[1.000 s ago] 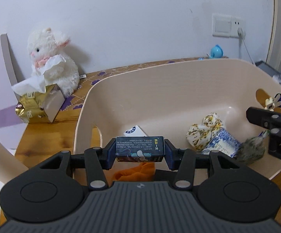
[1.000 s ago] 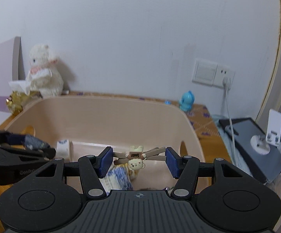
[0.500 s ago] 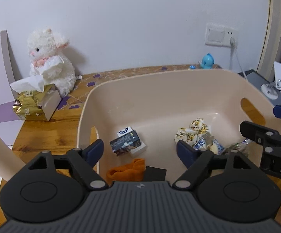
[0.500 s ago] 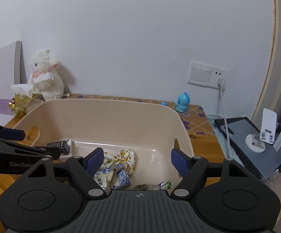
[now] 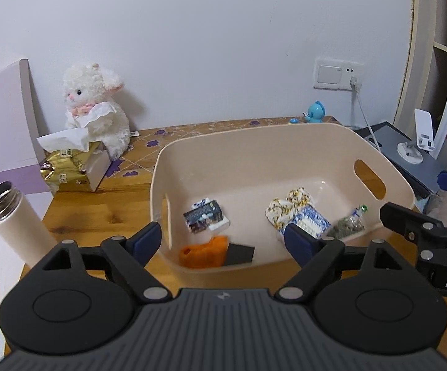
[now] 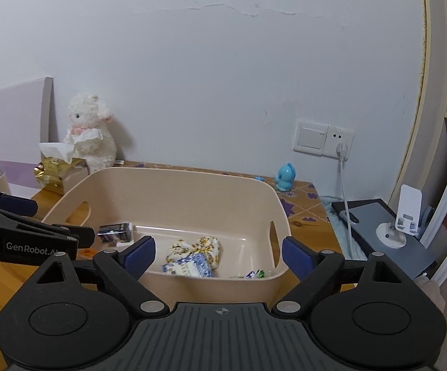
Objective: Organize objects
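A beige plastic basket (image 5: 285,136) (image 6: 174,179) stands on the wooden table. Inside lie a dark small box (image 5: 204,216) (image 6: 113,231), an orange cloth (image 5: 203,252), a black piece (image 5: 240,252), a floral cloth bundle (image 5: 288,207) (image 6: 198,247), a blue-patterned packet (image 5: 311,222) (image 6: 189,267) and a clear wrapped bit (image 5: 348,225). My left gripper (image 5: 223,241) hangs open and empty above the basket's near wall. Over the basket's right near corner my right gripper (image 6: 218,255) is likewise open and empty. The small bear clip is not visible.
A white plush lamb (image 5: 95,108) and a gold tissue box (image 5: 69,164) sit at the back left. An open white flask (image 5: 16,219) stands near left. A blue toy (image 5: 316,112), a wall socket with cable (image 5: 339,75), and a phone stand on a grey device (image 5: 415,148) lie right.
Both grippers opened and drew back upward from the basket. The dark box dropped from the left gripper into the basket; the bear clip left the right gripper and is out of sight.
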{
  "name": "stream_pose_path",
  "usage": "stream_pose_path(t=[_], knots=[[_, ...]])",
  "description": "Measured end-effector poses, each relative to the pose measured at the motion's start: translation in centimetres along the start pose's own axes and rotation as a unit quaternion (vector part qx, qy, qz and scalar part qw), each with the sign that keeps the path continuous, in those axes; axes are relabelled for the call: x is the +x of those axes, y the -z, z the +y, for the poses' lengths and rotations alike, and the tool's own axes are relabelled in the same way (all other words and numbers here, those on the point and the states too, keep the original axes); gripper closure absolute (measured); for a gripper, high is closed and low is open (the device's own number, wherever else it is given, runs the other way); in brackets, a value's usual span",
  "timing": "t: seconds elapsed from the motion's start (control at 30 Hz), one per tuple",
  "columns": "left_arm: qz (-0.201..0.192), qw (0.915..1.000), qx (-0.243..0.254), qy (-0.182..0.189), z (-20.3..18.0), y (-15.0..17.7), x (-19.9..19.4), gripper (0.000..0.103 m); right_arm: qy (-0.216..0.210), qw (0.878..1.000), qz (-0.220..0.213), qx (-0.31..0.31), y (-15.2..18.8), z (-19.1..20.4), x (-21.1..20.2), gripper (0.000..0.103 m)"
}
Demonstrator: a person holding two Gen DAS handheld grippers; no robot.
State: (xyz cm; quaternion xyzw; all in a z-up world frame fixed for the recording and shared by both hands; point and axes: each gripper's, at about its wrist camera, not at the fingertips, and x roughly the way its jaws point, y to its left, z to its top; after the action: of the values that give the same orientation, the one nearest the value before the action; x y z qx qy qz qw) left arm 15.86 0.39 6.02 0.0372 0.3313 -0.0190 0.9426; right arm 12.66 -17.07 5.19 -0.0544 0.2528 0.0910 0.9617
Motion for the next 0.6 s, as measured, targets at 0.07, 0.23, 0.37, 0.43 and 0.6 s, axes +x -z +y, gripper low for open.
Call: stream_pose_path(t=[0.07, 0.23, 0.37, 0.43, 0.6], knots=[[0.008, 1.0000, -0.003, 0.002, 0.0, 0.4, -0.7, 0.015, -0.005, 1.000, 0.001, 0.002, 0.2, 0.2, -0.7, 0.013], [0.006, 1.0000, 0.004, 0.001, -0.1, 2.0, -2.9, 0.015, -0.017, 1.000, -0.001, 0.007, 0.7, 0.4, -2.7, 0.008], [0.004, 1.0000, -0.001, 0.008, -0.1, 3.2, -4.7, 0.015, -0.018, 1.000, -0.001, 0.011, 1.3, 0.3, -4.0, 0.005], [0.007, 0.9998, -0.006, 0.017, 0.0, 3.7, -5.6, 0.015, -0.019, 1.000, 0.003, 0.012, 1.7, 0.2, -4.6, 0.005], [-0.004, 0.9996, -0.010, 0.025, 0.1, 5.3, -8.4, 0.015, -0.025, 1.000, 0.011, 0.015, 3.0, 0.6, -5.7, 0.004]])
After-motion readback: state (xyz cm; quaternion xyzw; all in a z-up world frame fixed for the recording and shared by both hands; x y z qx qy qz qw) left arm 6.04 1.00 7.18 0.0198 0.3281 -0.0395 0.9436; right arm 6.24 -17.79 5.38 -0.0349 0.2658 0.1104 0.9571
